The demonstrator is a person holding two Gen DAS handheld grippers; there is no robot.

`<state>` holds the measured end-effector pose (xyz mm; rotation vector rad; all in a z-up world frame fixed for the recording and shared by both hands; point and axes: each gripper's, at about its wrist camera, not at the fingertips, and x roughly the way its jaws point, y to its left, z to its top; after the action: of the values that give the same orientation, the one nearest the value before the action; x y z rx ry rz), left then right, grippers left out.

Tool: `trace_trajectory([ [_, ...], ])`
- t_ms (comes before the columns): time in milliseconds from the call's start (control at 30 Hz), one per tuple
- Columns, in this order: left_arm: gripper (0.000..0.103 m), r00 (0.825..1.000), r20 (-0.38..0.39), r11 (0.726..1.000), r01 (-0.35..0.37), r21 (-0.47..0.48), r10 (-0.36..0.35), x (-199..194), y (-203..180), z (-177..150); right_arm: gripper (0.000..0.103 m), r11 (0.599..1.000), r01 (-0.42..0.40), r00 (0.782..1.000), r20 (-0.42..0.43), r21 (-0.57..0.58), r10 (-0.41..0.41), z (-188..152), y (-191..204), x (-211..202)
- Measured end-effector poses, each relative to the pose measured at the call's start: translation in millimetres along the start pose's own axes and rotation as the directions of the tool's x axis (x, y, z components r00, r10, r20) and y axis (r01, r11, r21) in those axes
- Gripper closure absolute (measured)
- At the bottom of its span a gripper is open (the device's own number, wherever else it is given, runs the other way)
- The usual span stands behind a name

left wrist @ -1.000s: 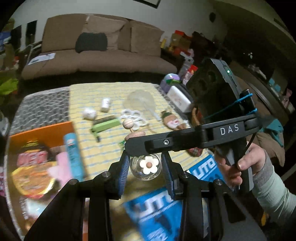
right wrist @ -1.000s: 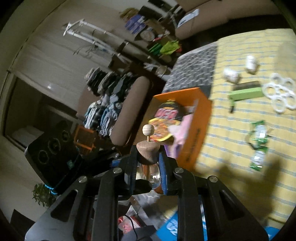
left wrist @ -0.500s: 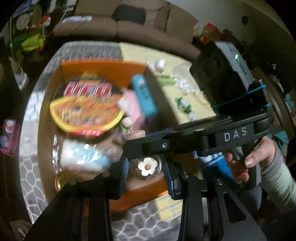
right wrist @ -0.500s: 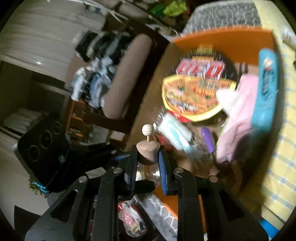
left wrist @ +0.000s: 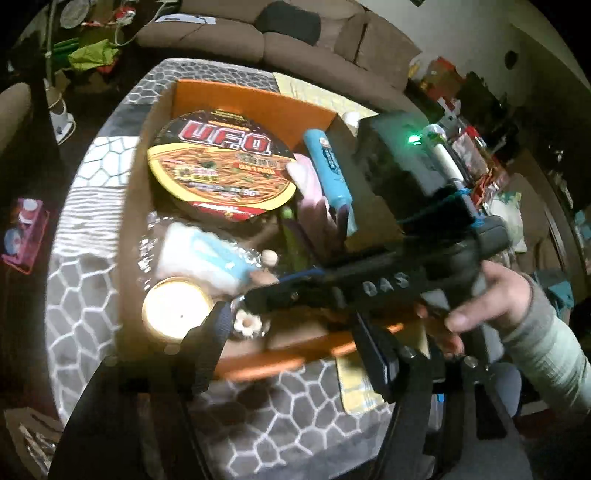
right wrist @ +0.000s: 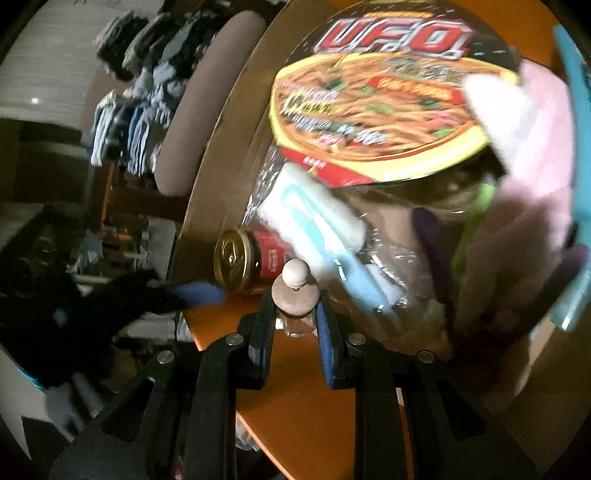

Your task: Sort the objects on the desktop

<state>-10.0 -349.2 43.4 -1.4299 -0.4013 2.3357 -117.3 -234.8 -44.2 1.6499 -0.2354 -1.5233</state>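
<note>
A small glass bottle with a wooden stopper [right wrist: 295,295] and a white flower on its side [left wrist: 248,323] is gripped by my right gripper [right wrist: 294,318], over the near corner of the orange box [left wrist: 258,99]. My left gripper [left wrist: 295,343] is open wide; its jaws stand apart on either side of the bottle without touching it. The box holds a UFO noodle bowl [left wrist: 221,166], a blue tube [left wrist: 328,170], a pink cloth [left wrist: 310,192], a white and blue packet [left wrist: 199,258] and a gold-lidded jar [left wrist: 173,310].
The box sits on a grey honeycomb-patterned table [left wrist: 85,314] beside a yellow striped cloth [left wrist: 317,96]. A brown sofa [left wrist: 258,33] is behind. Clutter lies on the floor to the left and on shelves to the right.
Both grippers moved from over the yellow cloth to above the orange box and lower into it. The left gripper's jaws have spread wide away from the bottle; the right stays clamped on it.
</note>
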Motion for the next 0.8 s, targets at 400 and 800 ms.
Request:
trace_trajectory([
  [400, 0.030, 0.999, 0.050, 0.999, -0.012, -0.049, 0.015, -23.8, 8.8, 1.5, 0.060, 0.991, 0.037, 0.995, -0.100, 0.125, -0.025, -21.2, -18.9, -10.1],
  [800, 0.015, 0.997, 0.032, 0.997, -0.066, -0.037, 0.067, -5.4, -20.6, 3.3, 0.047, 0.995, 0.100, 0.979, 0.180, -0.007, -0.098, -81.0, -5.9, -135.2],
])
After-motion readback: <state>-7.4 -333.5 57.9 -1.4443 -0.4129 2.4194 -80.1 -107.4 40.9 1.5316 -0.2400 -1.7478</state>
